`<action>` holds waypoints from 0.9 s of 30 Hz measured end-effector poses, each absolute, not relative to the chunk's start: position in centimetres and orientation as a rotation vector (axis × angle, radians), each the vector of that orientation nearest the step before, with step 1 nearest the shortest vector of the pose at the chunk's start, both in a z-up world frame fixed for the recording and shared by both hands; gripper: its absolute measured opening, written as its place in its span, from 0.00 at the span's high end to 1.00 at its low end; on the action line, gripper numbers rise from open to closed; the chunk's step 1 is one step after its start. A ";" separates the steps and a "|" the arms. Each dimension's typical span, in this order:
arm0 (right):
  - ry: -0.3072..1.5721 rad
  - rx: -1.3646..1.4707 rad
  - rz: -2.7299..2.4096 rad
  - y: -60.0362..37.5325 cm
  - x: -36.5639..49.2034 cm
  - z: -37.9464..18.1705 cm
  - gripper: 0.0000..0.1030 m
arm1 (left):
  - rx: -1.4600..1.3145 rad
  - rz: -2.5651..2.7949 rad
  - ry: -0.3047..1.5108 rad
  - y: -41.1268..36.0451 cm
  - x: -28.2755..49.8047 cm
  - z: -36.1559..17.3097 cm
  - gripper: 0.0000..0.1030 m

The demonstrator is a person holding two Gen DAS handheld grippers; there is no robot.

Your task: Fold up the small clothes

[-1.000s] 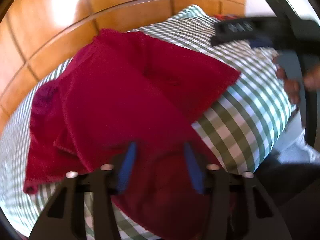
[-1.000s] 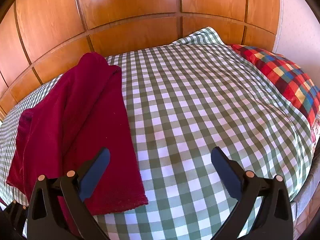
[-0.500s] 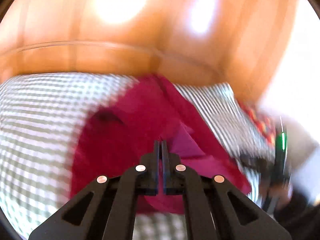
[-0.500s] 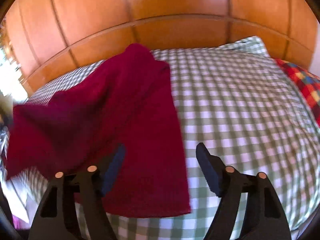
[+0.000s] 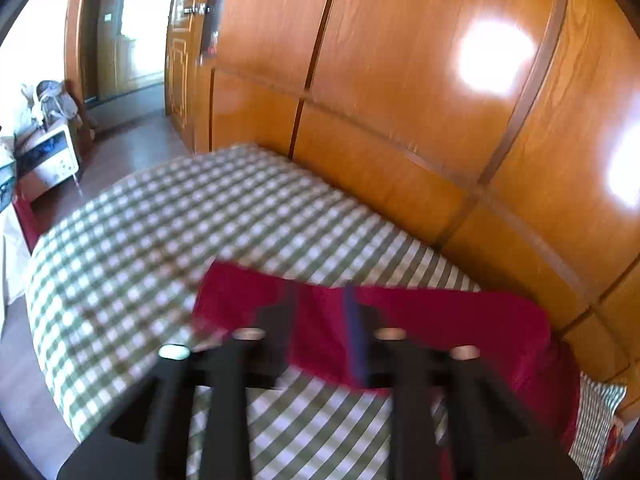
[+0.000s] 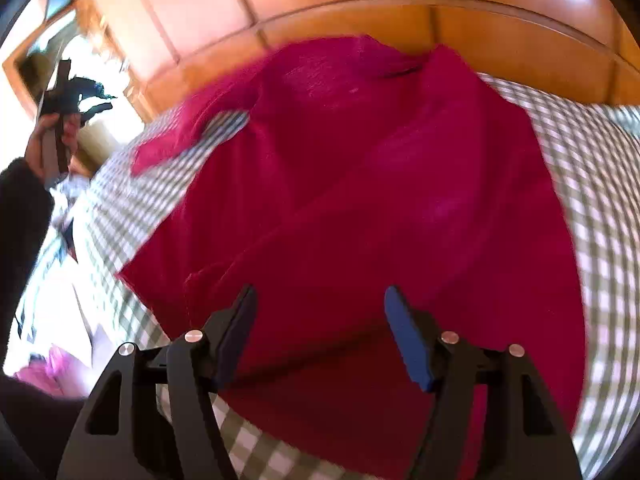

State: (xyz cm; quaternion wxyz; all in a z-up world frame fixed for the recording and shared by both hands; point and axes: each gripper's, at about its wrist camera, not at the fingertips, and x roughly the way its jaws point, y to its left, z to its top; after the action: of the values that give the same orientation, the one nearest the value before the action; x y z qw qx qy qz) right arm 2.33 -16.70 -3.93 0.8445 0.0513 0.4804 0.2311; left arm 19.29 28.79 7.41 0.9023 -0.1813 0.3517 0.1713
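Observation:
A dark red garment lies folded over on the green-and-white checked bed. My right gripper is open just above its near part, jaws apart, with red cloth showing between them. In the left wrist view the garment lies as a band across the bed. My left gripper is open and blurred over the band's near edge, holding nothing. The left gripper also shows in the right wrist view, raised in a hand at far left.
A glossy wooden headboard wall runs behind the bed. A white bedside unit and an open doorway are at the far left. A striped pillow corner lies at the right edge.
My left gripper shut on the garment, carried it over, then opened and swung left. My right gripper moved left over the garment and narrowed its jaws.

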 end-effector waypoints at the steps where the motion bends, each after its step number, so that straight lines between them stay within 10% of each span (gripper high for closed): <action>1: 1.029 0.079 0.493 -15.9 2.5 -4.6 0.37 | -0.368 0.333 0.736 28.3 18.7 6.6 0.59; 4: 1.035 -0.053 0.466 -13.8 2.7 -6.2 0.63 | -0.324 0.217 0.820 24.9 16.8 3.1 0.59; 6: 1.018 -0.059 0.467 -14.1 2.9 -5.6 0.98 | -0.302 0.137 0.878 22.4 14.8 0.3 0.59; 19: 0.763 0.132 -0.268 -43.3 8.2 4.0 0.98 | -0.235 -0.099 0.981 14.5 6.8 -7.0 0.41; 20: 0.757 0.152 -0.326 -45.9 8.8 4.2 0.94 | -0.233 -0.098 0.984 14.5 6.7 -7.1 0.41; 23: 0.772 0.260 -0.427 -51.2 9.5 3.8 0.16 | -0.251 -0.098 0.990 14.6 6.2 -7.3 0.41; 27: 0.815 0.337 -0.312 -50.5 6.7 1.9 0.16 | -0.288 -0.107 1.007 14.9 6.3 -7.7 0.53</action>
State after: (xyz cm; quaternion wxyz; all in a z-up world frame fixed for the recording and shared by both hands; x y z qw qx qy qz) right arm 6.70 -50.51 1.89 0.8926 0.1623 0.3927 -0.1505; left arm 6.35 14.94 -7.75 0.8646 -0.1373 0.4807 -0.0509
